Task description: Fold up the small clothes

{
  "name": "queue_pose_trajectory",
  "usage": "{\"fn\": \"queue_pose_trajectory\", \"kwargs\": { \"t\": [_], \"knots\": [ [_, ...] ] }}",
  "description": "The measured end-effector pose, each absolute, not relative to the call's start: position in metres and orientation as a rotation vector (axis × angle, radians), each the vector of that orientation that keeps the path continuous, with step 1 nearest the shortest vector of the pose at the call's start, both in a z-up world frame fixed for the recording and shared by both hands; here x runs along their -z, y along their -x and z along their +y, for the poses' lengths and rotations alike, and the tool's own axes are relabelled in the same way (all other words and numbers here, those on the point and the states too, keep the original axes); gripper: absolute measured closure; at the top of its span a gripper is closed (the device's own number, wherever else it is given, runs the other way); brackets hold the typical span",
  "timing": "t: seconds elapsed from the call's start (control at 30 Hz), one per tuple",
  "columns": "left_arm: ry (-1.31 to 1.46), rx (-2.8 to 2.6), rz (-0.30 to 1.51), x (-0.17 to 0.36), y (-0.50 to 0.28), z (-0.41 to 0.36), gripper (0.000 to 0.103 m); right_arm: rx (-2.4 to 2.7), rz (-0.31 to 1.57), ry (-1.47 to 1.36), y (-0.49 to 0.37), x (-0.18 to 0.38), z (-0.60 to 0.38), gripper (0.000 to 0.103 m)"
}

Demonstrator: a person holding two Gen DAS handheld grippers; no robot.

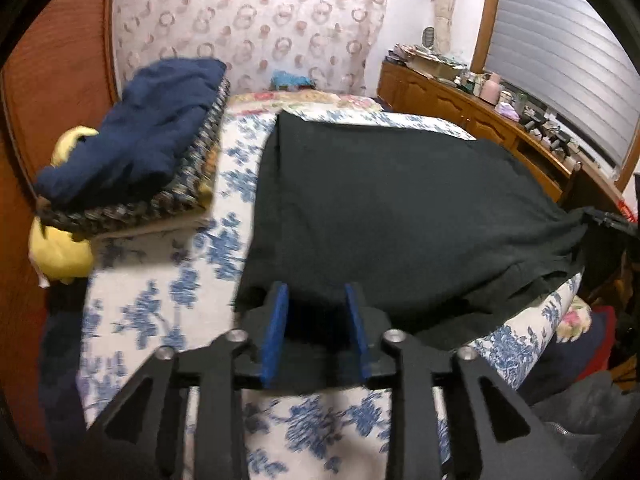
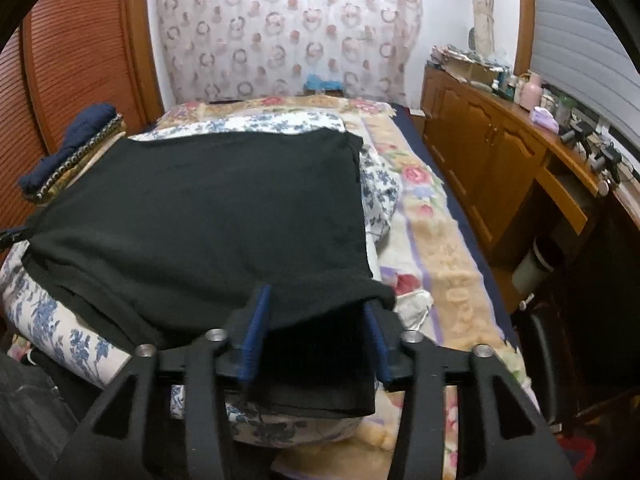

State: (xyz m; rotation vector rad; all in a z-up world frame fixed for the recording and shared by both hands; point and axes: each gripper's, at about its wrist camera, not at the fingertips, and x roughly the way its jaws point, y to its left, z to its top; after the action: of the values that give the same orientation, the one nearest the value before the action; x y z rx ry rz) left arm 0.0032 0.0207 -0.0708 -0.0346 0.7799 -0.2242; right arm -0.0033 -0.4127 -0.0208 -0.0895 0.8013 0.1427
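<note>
Two grippers meet the near edge of a black garment (image 1: 392, 208) spread flat on the bed (image 1: 160, 304): the left gripper (image 1: 316, 304) and right gripper (image 2: 316, 312) each have fingers parted, cloth lying between them. Bare floral cover lies left of it; folded navy clothes (image 1: 136, 144) sit beyond. A cluttered wooden counter (image 2: 516, 148) borders the right.

We see the garment (image 1: 400, 216) lying spread on the quilt (image 1: 168, 304), which lies on the bed (image 2: 448, 264). To the garment's left a stack of folded clothes (image 1: 136, 160) sits against the wardrobe (image 1: 60, 92). Right of the bed runs the cabinet (image 2: 492, 168), with bottles (image 2: 532, 92) on it. Behind the bed hangs the curtain (image 2: 280, 28).
</note>
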Motion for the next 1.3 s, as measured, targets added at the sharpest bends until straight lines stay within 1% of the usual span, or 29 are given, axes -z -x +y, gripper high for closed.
{"fn": "queue_pose_trajectory", "kwargs": {
  "t": [0.03,0.1,0.13,0.17,0.23,0.3,0.47,0.57,0.8,0.97,1.0,1.03,1.07,1.1,1.13,1.3],
  "knots": [
    [0.033,0.217,0.769,0.067,0.0,0.023,0.059,-0.136,0.788,0.092,0.003,0.018,-0.412,0.054],
    [0.038,0.214,0.755,0.062,0.001,0.028,0.054,-0.131,0.766,0.1,0.003,0.013,-0.408,0.052],
    [0.038,0.209,0.751,0.061,0.0,0.03,0.048,-0.126,0.752,0.104,0.002,0.01,-0.406,0.05],
    [0.04,0.201,0.749,0.061,-0.002,0.033,0.047,-0.123,0.738,0.11,0.001,0.007,-0.403,0.048],
    [0.048,0.184,0.758,0.065,-0.009,0.038,0.047,-0.136,0.718,0.122,0.001,0.003,-0.393,0.035],
    [0.051,0.177,0.765,0.069,-0.014,0.039,0.047,-0.15,0.713,0.14,0.0,0.002,-0.384,0.031],
    [0.049,0.169,0.804,0.084,-0.027,0.037,0.047,-0.184,0.71,0.178,-0.002,0.007,-0.363,0.03],
    [0.05,0.169,0.824,0.092,-0.03,0.038,0.047,-0.22,0.721,0.154,-0.004,0.014,-0.358,0.03],
    [0.071,0.174,0.86,0.104,-0.031,0.04,0.047,-0.269,0.797,0.146,-0.02,0.05,-0.339,0.03],
    [0.057,0.181,0.846,0.105,-0.026,0.036,0.047,-0.236,0.82,0.17,-0.022,0.062,-0.34,0.03],
    [0.057,0.185,0.845,0.105,-0.026,0.036,0.052,-0.229,0.822,0.172,-0.022,0.063,-0.341,0.03],
    [0.056,0.193,0.843,0.104,-0.026,0.035,0.06,-0.226,0.825,0.171,-0.021,0.064,-0.343,0.03],
    [0.055,0.201,0.844,0.104,-0.027,0.035,0.064,-0.226,0.829,0.167,-0.02,0.065,-0.345,0.03],
    [0.059,0.212,0.845,0.103,-0.027,0.034,0.073,-0.225,0.833,0.163,-0.02,0.066,-0.348,0.03],
    [0.062,0.232,0.845,0.103,-0.026,0.034,0.089,-0.223,0.836,0.16,-0.02,0.067,-0.35,0.03],
    [0.045,0.287,0.836,0.099,-0.026,0.031,0.095,-0.232,0.828,0.13,-0.016,0.069,-0.358,0.03]
  ]
}}
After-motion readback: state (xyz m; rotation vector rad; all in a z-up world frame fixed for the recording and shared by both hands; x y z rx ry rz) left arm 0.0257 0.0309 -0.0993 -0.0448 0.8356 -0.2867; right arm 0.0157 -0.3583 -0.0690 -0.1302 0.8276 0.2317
